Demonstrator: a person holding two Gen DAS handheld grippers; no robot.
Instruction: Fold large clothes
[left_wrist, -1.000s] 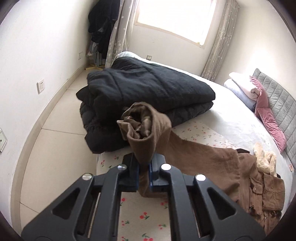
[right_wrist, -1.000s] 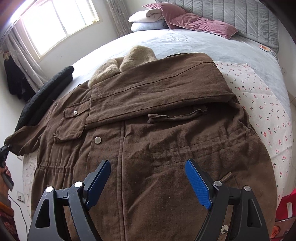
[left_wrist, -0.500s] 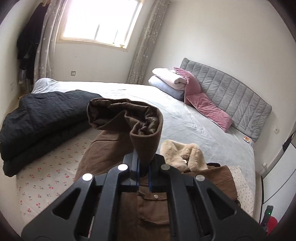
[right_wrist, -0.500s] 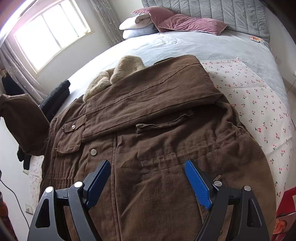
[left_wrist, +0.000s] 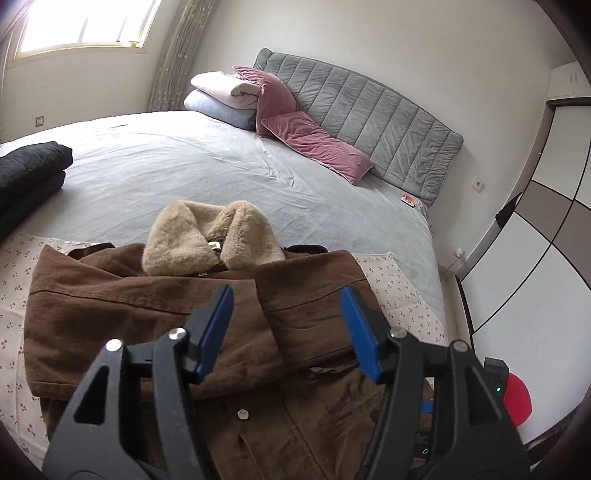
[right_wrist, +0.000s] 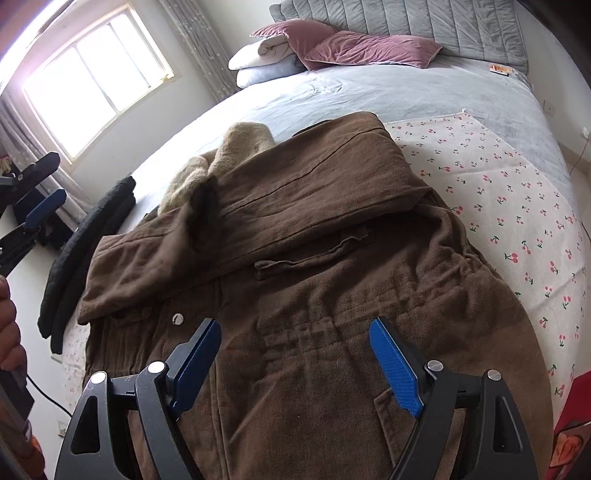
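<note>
A brown coat (left_wrist: 155, 317) with a beige fleece collar (left_wrist: 207, 236) lies on the bed, both sleeves folded across its chest. It fills the right wrist view (right_wrist: 332, 295), collar (right_wrist: 236, 147) at the far end. My left gripper (left_wrist: 288, 325) is open and empty above the folded sleeves; it also shows at the left edge of the right wrist view (right_wrist: 37, 184). My right gripper (right_wrist: 295, 358) is open and empty, hovering over the coat's waist.
The coat rests on a cherry-print cloth (right_wrist: 517, 206) over a grey bed sheet (left_wrist: 221, 162). A folded black quilt (left_wrist: 29, 166) lies at the left. Pillows (left_wrist: 229, 92) and a pink cushion (left_wrist: 314, 144) lean on the grey headboard (left_wrist: 369, 110). A wardrobe (left_wrist: 535, 258) stands right.
My left gripper carried the left sleeve across the coat's chest, opened and let it go. The sleeve now lies folded on the coat. The right gripper stayed open over the waist.
</note>
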